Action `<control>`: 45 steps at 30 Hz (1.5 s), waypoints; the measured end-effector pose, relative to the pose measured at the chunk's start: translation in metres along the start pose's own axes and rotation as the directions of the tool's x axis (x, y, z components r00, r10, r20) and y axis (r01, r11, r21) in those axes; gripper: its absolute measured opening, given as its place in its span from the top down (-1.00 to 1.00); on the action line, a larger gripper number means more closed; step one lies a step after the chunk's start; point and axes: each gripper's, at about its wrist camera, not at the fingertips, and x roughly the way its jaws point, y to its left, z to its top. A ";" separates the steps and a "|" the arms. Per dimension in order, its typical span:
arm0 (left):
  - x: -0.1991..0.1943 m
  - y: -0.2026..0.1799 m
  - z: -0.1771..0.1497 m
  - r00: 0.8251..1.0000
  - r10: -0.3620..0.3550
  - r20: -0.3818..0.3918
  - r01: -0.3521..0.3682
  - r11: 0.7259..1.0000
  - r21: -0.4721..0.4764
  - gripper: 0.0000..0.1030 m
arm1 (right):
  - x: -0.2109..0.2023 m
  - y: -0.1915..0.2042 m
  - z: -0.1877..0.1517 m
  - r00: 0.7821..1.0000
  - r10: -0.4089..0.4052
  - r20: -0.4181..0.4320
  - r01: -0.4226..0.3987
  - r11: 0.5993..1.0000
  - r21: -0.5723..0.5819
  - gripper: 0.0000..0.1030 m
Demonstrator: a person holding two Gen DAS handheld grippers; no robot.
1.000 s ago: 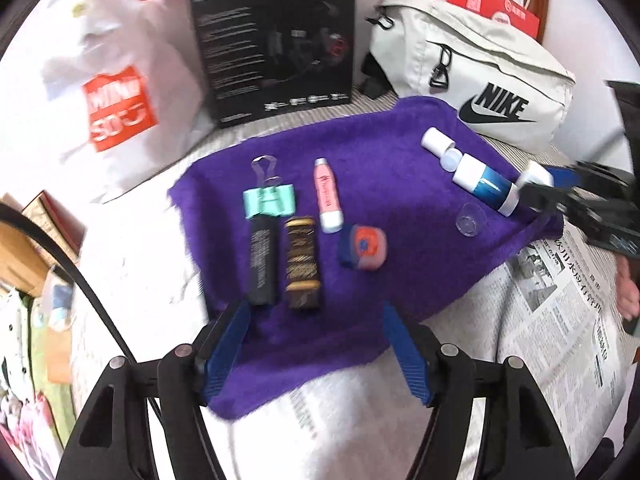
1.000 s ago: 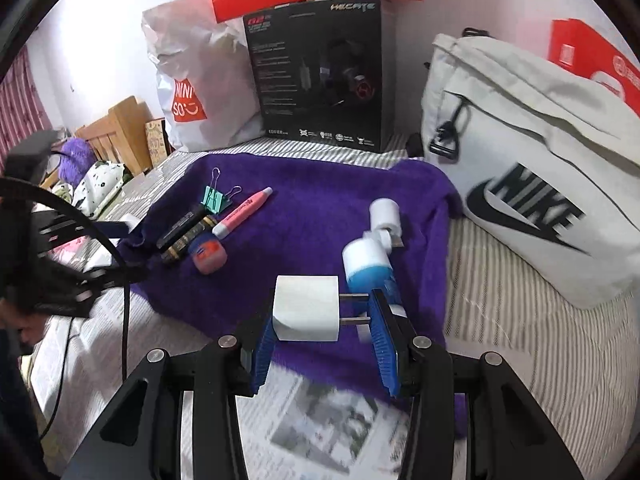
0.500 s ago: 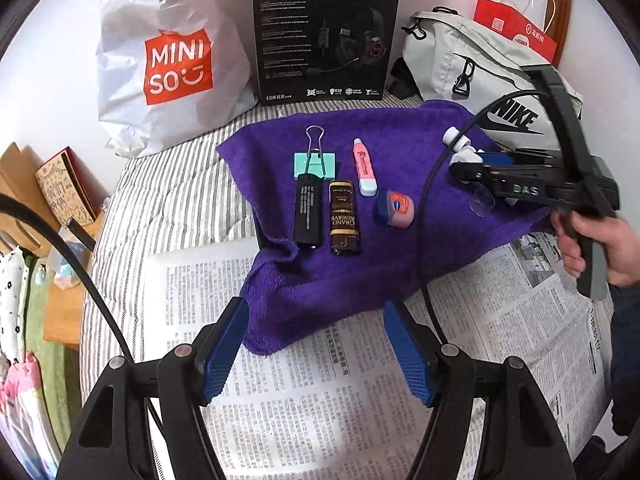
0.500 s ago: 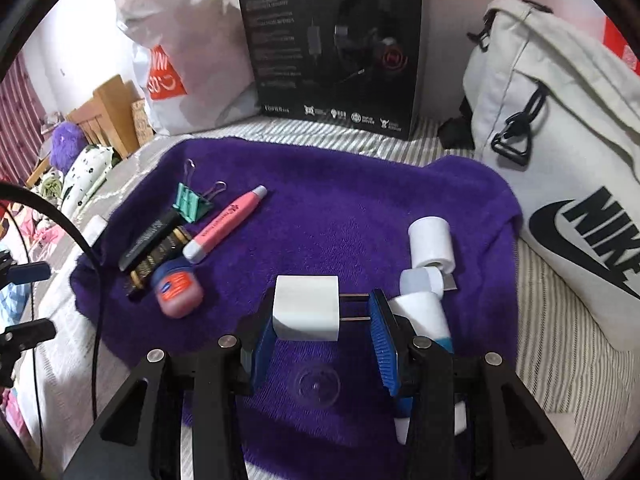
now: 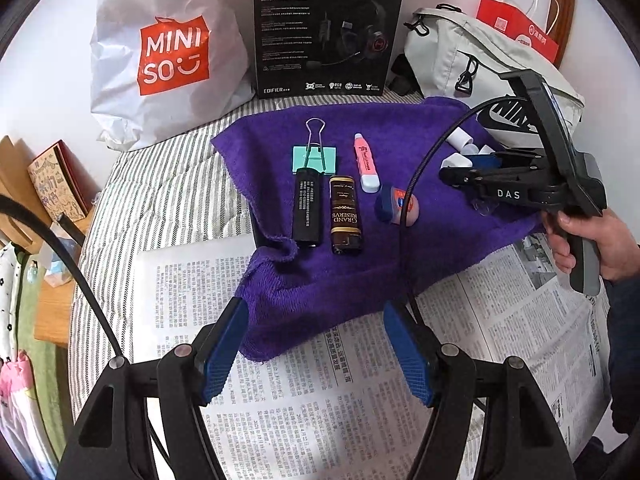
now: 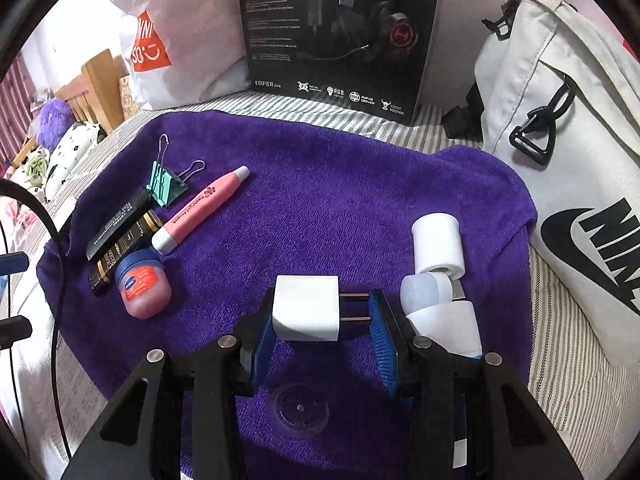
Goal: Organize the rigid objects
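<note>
- Right wrist view: right claw [image 6: 320,312] clamps a white plug [image 6: 306,308] over the towel [image 6: 340,200] — not yet placed.
- Left claw [image 5: 316,348] gapes, empty.
- Far left, a clip [image 6: 164,184], lighters [image 6: 120,236], pink tube [image 6: 200,210] and balm [image 6: 142,288] lie in a row — seemingly sorted.

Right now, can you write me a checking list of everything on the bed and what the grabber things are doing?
Surface: purple towel spread over newspaper on a striped bed cover.
Job's things: green binder clip, black lighter, brown lighter, pink tube and small red jar lie in a group on the towel; white roll and a blue-and-white bottle lie at its other side.
Clutter: clear round lid on the towel.
Grippers: right gripper shut on a white charger plug; left gripper open, empty.
Cables: black cable crossing above the towel.
Surroundings: shopping bag, headset box, grey bag.
</note>
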 end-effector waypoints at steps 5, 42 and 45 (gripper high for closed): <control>-0.003 0.002 -0.001 1.000 -0.005 0.006 0.005 1.000 -0.005 -0.34 | 0.000 0.001 0.002 1.000 0.000 -0.004 0.000 1.000 -0.016 0.11; -0.064 -0.067 -0.015 0.991 0.118 0.070 -0.113 0.991 -0.066 -0.85 | -0.166 0.007 -0.086 0.994 -0.102 0.036 0.095 0.983 0.160 -1.00; -0.069 -0.074 -0.017 0.990 0.116 0.077 -0.111 0.991 -0.075 -0.85 | -0.179 0.006 -0.103 0.992 -0.120 0.026 0.112 0.975 0.193 -1.00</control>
